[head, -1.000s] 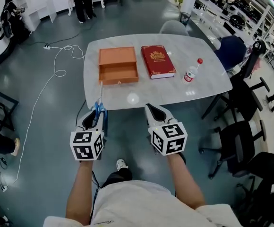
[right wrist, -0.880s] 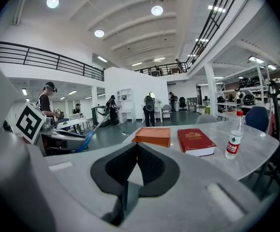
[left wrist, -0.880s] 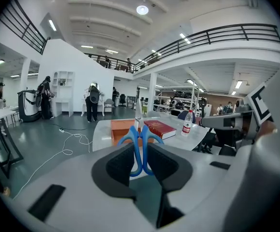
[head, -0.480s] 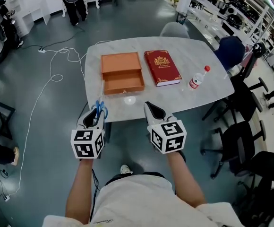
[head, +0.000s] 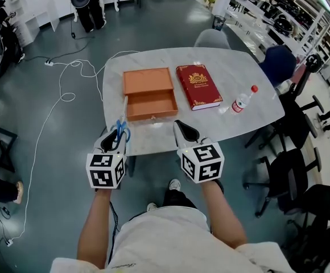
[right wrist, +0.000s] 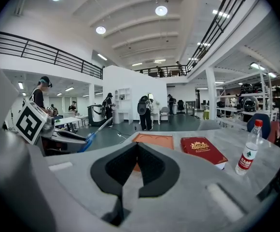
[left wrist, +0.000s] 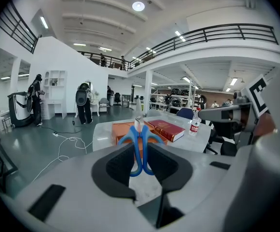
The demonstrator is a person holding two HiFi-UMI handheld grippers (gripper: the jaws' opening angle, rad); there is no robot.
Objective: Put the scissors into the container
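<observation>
The blue-handled steel scissors are clamped by their loops in the left tongs, short of the open orange box container on the pale marble worktop. The right tongs are closed, empty. Gripped so far back, the blades may be caught on the box's near wall.

Item count: desk, tools and surroundings.

One desk, and on it one orange container, one red book and one water bottle with a red cap. One pair of scissors, blue-handled. Two tongs: the left tongs and the right tongs. Seating at the far side: one grey chair, one blue chair. The black chairs at the right overlap, so their number cannot be fixed. One white cable on the floor.
</observation>
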